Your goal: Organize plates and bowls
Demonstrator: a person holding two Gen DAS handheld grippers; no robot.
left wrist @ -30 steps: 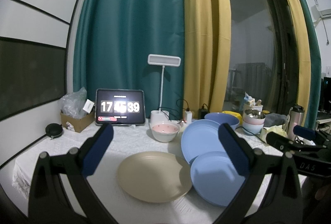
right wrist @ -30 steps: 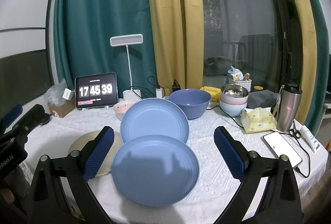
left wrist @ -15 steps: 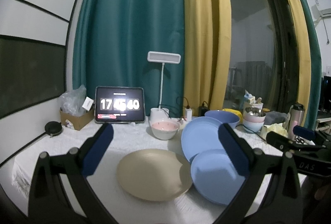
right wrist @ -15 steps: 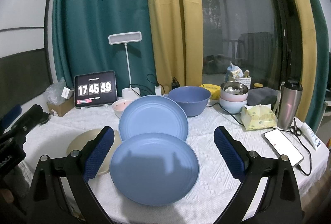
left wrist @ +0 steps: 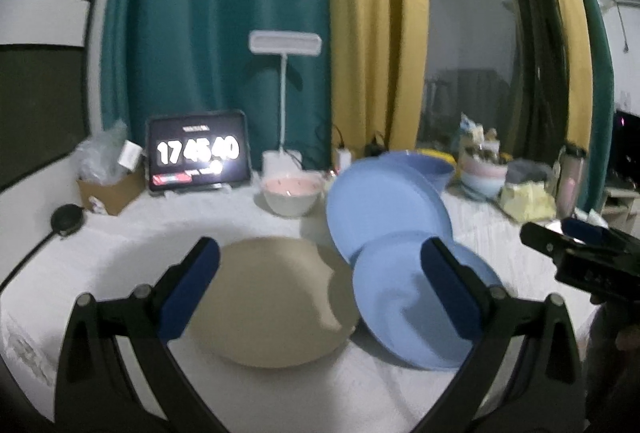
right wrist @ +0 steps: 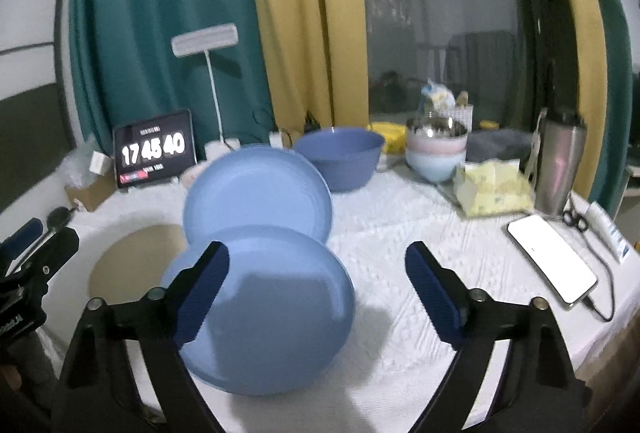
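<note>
Right wrist view: the right gripper (right wrist: 317,283) has dropped toward the near blue plate (right wrist: 276,309), its empty fingers closing a little. The left gripper (left wrist: 320,287), wide open and empty, has dropped beside that plate, toward the tan plate (left wrist: 272,301). Stacking looks about to start.

On the desk (right wrist: 400,273), the near plate (right wrist: 272,313) overlaps the far plate (right wrist: 256,189) behind it. A third plate (left wrist: 272,301) lies to their left. The big bowl (right wrist: 340,157) stands behind, stacked bowls (right wrist: 436,149) to its right.
</note>
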